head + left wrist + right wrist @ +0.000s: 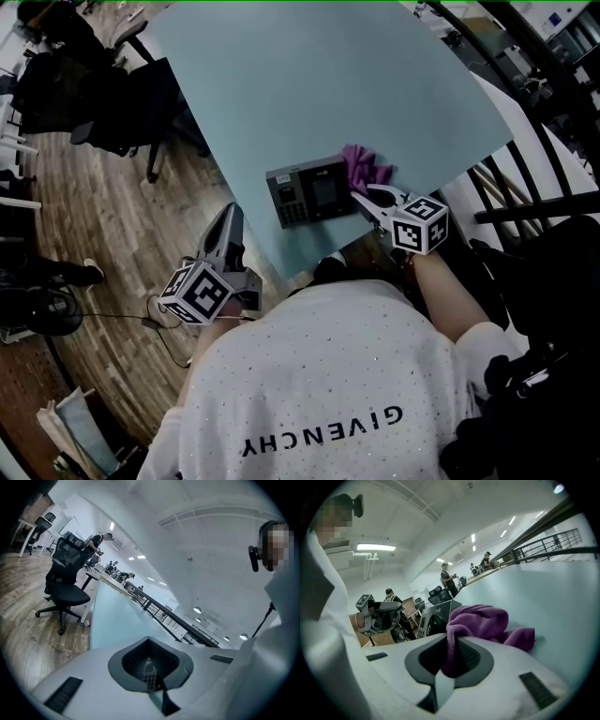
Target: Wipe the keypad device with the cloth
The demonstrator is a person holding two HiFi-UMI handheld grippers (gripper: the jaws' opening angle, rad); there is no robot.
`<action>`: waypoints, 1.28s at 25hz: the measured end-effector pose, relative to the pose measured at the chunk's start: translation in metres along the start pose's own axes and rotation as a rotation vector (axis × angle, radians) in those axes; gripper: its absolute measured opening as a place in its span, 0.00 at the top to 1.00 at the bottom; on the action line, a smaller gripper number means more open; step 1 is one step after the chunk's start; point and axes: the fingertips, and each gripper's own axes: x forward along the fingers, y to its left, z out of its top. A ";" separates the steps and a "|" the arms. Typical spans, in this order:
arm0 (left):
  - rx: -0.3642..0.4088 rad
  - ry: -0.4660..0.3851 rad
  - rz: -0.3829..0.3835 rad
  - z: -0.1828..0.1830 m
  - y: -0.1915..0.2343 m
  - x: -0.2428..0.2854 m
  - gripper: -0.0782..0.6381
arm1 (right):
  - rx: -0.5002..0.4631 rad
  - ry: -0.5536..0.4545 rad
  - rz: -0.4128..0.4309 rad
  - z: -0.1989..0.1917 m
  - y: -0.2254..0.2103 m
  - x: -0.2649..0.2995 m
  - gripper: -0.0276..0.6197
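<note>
The dark grey keypad device (305, 192) lies near the front edge of the pale blue table (309, 84). Just right of it, touching its right end, lies a crumpled purple cloth (364, 169). My right gripper (366, 199) is shut on a fold of the cloth (480, 620), and the rest of the cloth lies bunched on the table. In the right gripper view the keypad device (436, 616) stands just left of the cloth. My left gripper (228, 225) hangs left of the table over the floor, shut and holding nothing (150, 663).
Black office chairs (112, 94) stand on the wood floor left of the table. A black railing (525, 84) runs along the table's right side. A cable (141, 319) lies on the floor near my left gripper. Other people stand far off in the room.
</note>
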 end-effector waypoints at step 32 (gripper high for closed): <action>0.067 -0.179 -0.115 0.021 -0.051 -0.120 0.89 | -0.115 -0.442 -0.271 0.129 0.121 -0.153 0.92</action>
